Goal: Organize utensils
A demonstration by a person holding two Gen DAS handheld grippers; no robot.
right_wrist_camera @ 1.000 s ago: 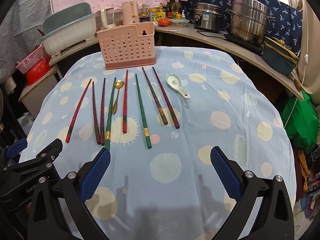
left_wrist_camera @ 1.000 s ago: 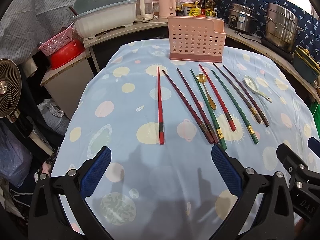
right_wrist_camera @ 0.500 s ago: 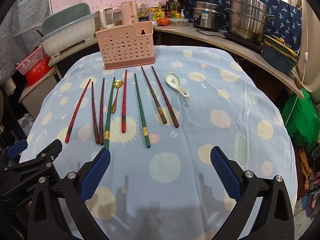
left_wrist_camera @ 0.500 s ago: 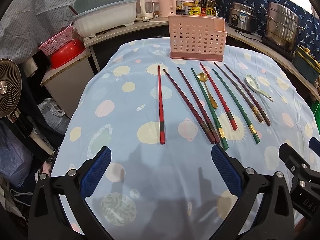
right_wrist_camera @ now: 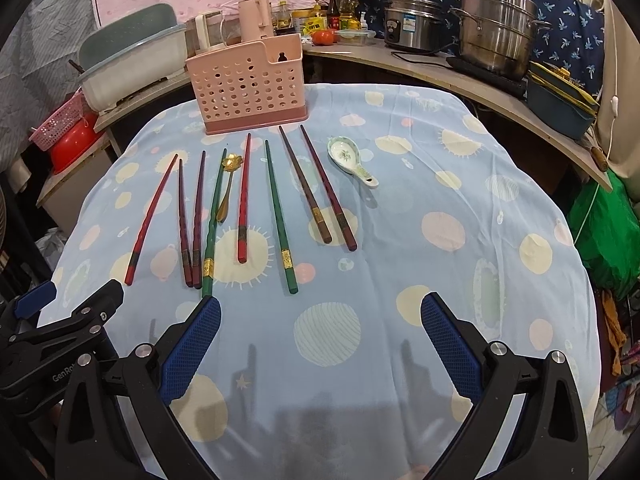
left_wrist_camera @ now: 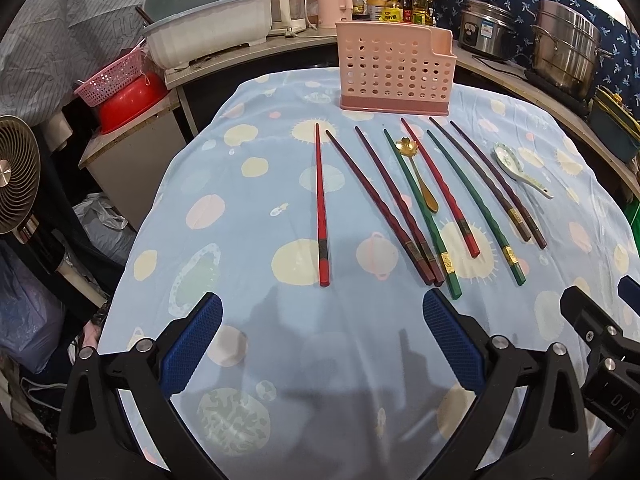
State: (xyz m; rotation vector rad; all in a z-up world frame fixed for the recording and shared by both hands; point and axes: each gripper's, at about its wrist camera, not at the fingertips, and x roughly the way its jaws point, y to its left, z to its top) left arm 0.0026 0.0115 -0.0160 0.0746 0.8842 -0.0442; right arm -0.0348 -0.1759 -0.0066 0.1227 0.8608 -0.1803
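Eight long lacquered chopsticks (right_wrist_camera: pixel 244 196), a gold metal spoon (right_wrist_camera: pixel 226 184) and a white ceramic spoon (right_wrist_camera: pixel 352 160) are laid on the desk ahead of both released claws (left_wrist_camera: pixel 320 344) (right_wrist_camera: pixel 320 344). The pink perforated plastic holder (right_wrist_camera: pixel 248 88) beyond appears unfilled; no sorting is done.

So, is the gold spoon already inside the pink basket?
No, the gold spoon lies on the tablecloth between chopsticks, in front of the pink basket.

I hold my left gripper (left_wrist_camera: pixel 322 322) and my right gripper (right_wrist_camera: pixel 320 322) side by side, low and level, each pointing forward with its two blue-padded fingers (left_wrist_camera: pixel 192 342) spread wide apart and nothing held between them.
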